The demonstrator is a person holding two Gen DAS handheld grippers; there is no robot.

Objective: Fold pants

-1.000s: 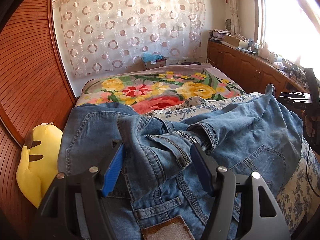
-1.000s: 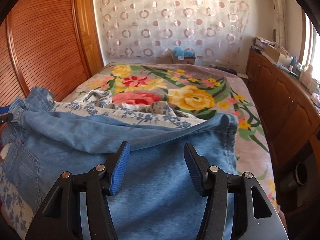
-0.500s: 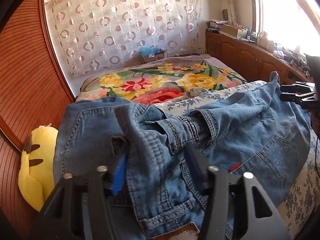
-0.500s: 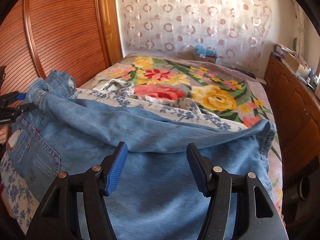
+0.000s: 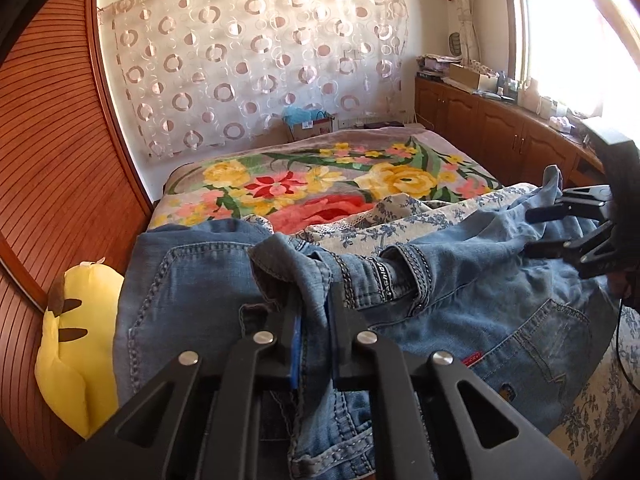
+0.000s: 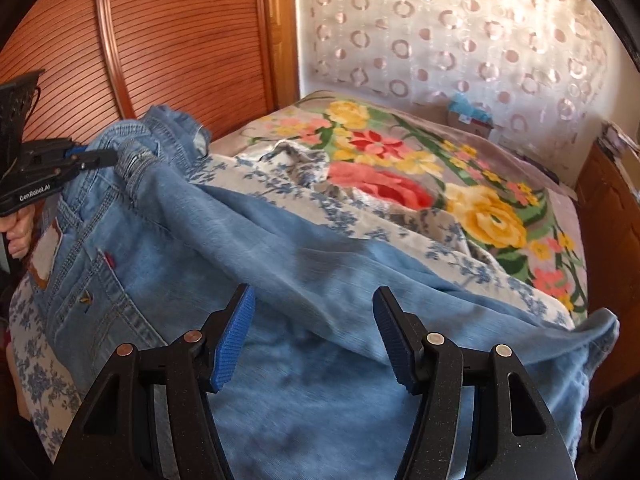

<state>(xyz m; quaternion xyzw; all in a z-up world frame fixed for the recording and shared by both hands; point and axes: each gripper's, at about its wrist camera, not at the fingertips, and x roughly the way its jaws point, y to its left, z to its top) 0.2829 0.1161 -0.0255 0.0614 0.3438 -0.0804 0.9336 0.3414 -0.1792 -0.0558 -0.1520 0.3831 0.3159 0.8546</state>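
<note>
Left hand-held gripper clamped on the pants waistband; right hand-held gripper open over a pant leg.

The pants (image 5: 460, 280), light blue denim, lie spread across the near part of the bed (image 5: 332, 176), on a blue-flowered sheet (image 6: 280, 188) that covers part of the floral blanket (image 6: 492, 216). The left hand-held gripper (image 5: 314, 320) has its jaws closed on a fold of denim at the waistband, and the cloth bunches up between the blue pads. The right hand-held gripper (image 6: 314, 338) stands with its jaws apart above the pant leg; denim lies below the gap, and the pads do not press on it. A yellow plush toy (image 5: 76, 344) sits just beside the pants at the wooden wall panel (image 5: 52, 160).
</note>
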